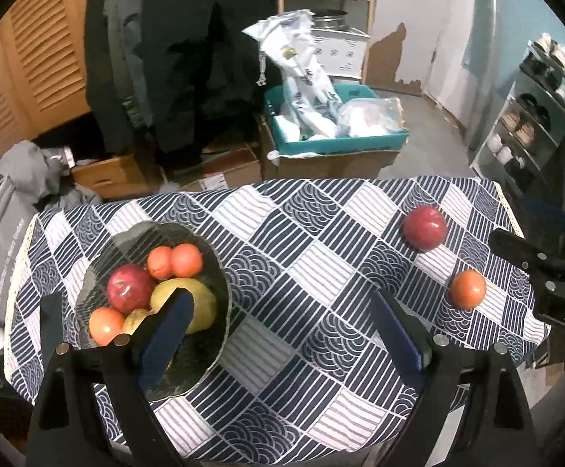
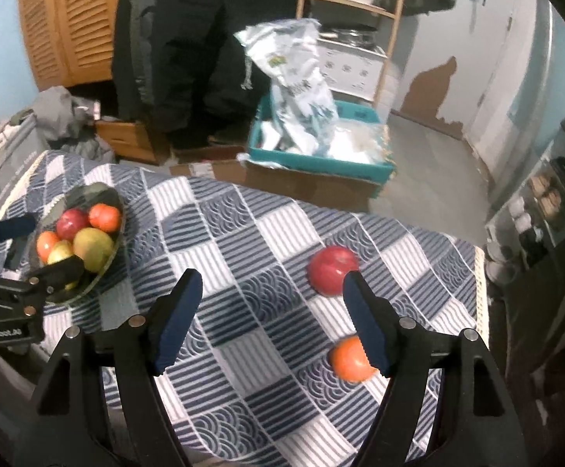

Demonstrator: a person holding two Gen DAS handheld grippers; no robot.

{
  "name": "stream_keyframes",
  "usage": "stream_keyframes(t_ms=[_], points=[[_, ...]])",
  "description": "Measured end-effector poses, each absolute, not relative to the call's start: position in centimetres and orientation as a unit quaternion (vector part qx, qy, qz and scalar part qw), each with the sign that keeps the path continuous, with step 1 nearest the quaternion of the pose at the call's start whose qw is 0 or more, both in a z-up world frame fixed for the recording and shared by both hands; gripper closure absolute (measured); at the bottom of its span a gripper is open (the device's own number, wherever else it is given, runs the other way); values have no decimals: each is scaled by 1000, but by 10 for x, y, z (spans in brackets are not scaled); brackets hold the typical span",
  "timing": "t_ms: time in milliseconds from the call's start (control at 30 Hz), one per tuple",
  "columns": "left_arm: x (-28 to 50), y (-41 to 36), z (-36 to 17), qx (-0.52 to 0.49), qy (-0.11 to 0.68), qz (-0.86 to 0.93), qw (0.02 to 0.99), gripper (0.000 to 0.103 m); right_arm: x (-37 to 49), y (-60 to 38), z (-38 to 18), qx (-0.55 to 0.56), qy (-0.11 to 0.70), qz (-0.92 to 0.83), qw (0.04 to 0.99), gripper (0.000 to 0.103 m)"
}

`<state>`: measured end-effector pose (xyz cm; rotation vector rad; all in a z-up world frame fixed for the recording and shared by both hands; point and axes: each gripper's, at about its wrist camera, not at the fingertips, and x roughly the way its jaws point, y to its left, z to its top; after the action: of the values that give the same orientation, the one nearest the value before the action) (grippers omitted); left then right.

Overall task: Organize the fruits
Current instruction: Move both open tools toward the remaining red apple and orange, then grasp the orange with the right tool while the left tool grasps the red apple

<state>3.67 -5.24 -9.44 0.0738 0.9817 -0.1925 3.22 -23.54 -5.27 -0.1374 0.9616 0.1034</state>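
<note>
left gripper (image 1: 282, 323) gaping wide, holding nothing; scalloped dark glass bowl (image 1: 212, 334) of smooth fruit behind its left blade | right gripper (image 2: 272, 311) equally wide, holding nothing; glossy red apple (image 2: 331, 268) and round orange (image 2: 348, 358) touching right blade's edge | left view alone shows both fruits unobstructed on patterned cloth (image 1: 313, 272)

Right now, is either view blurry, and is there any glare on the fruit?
Left wrist view: mostly sharp, fisheye bends the table edge; small highlights on the loose apple and the bowl fruit. Right wrist view: softer, the orange is smeared by blur; the apple shows a faint sheen.
</note>
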Motion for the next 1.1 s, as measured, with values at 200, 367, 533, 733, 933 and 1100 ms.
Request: stream_keyframes(t_ms=[200,367,533,733,933,1100], points=[[39,-77,-103,62,474,-105,872,10,29,-269,-66,-49,478,21,877,28],[46,-91,-114,70,485,-112,865,10,29,-297,-78,-36,495,-3,868,28],[54,-104,-125,83,493,-114,858,10,31,-322,-96,-26,522,-24,852,28],[62,-116,-141,95,506,-120,849,10,38,-337,-128,-15,560,-30,828,28],[68,-125,-163,110,521,-121,838,10,41,-340,-163,-17,598,-25,801,28],[70,-132,-174,119,526,-123,833,10,46,-352,-189,17,621,-25,783,28]])
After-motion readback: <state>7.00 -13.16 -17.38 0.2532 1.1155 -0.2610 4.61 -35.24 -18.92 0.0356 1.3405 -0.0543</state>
